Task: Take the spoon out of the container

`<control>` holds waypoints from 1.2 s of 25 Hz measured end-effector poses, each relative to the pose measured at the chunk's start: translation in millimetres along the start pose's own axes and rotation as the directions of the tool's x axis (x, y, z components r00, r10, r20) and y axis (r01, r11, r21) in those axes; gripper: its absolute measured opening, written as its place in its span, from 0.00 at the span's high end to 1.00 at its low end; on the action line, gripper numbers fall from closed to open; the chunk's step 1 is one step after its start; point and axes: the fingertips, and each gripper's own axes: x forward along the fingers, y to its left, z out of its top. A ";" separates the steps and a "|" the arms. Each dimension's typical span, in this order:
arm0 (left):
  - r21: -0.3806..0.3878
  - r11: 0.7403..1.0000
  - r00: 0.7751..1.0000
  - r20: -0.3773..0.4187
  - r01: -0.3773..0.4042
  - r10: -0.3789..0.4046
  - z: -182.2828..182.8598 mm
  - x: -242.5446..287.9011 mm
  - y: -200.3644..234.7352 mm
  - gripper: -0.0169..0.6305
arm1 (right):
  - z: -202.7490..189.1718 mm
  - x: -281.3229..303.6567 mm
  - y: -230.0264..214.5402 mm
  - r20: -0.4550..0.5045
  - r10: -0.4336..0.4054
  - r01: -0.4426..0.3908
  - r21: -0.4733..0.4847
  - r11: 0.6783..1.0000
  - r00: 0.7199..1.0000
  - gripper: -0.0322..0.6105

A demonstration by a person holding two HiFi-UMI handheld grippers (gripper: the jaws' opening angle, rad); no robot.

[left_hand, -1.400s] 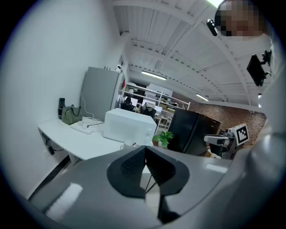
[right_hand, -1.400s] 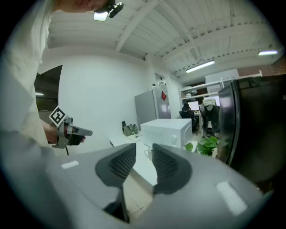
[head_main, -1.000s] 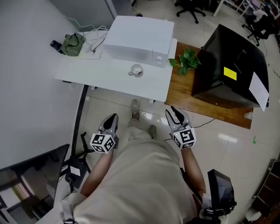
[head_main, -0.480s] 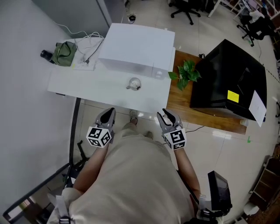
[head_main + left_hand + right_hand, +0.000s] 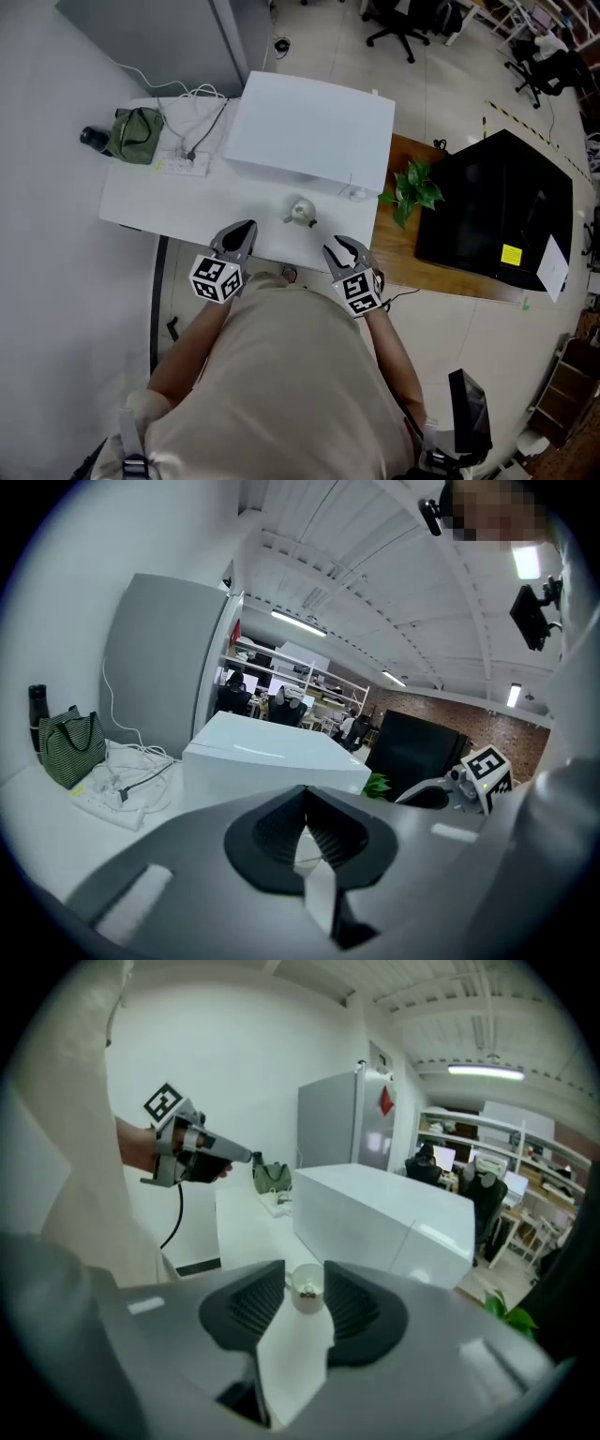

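A small white cup [image 5: 300,213] stands on the white table [image 5: 169,211], just in front of a big white box [image 5: 309,131]. Something small and dark shows inside the cup [image 5: 307,1293]; I cannot make out a spoon clearly. My right gripper [image 5: 339,251] hovers over the table's front edge, just right of the cup. Its jaws are open, and in the right gripper view [image 5: 305,1269] the cup appears between them, still some way ahead. My left gripper [image 5: 239,234] hangs at the front edge left of the cup. Its pads [image 5: 302,803] meet with nothing between them.
A green bag [image 5: 134,131], a black bottle [image 5: 92,137] and a power strip [image 5: 178,166] with cables lie at the table's left end. To the right a wooden table [image 5: 403,258] carries a plant [image 5: 412,192] and a large black box [image 5: 497,220]. Office chairs stand beyond.
The person has stepped up to the table. Both grippers have moved forward from over the floor to the table's front edge, and the cup is much nearer to them.
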 end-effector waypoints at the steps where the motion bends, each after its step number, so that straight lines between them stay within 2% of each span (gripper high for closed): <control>1: 0.001 1.000 1.000 -0.005 0.011 -0.011 1.6 4.2 6.3 0.99 | 0.4 10.1 0.8 -0.021 0.007 -0.007 -0.009 1.000 1.000 0.75; 3: 0.009 0.999 0.999 -0.018 0.035 -0.034 2.2 11.9 16.3 0.99 | -3.2 29.7 3.8 -0.065 0.027 -0.029 -0.021 0.999 0.997 0.75; 6: 0.025 0.997 0.997 -0.040 0.073 -0.072 1.9 26.1 28.3 0.99 | -12.7 58.0 5.1 -0.133 0.049 -0.055 -0.037 0.998 0.990 0.67; 17: 0.022 0.985 0.982 -0.091 0.168 -0.166 -6.0 51.9 30.5 0.99 | -55.9 107.9 4.1 -0.318 0.058 -0.092 -0.094 0.991 0.946 0.67; 22: 0.001 0.986 0.978 -0.126 0.165 -0.164 -12.4 52.2 29.7 0.99 | -80.3 132.9 3.8 -0.352 0.066 -0.101 -0.081 0.992 0.934 0.67; 26: 0.025 0.989 0.984 -0.110 0.146 -0.143 -2.3 52.2 27.8 0.99 | -85.4 142.3 7.5 -0.344 0.095 -0.128 -0.073 0.989 0.934 0.67; 30: 0.023 0.994 0.990 -0.098 0.103 -0.100 1.8 52.0 35.4 0.99 | -86.6 150.9 7.1 -0.354 0.096 -0.144 -0.111 0.983 0.930 0.69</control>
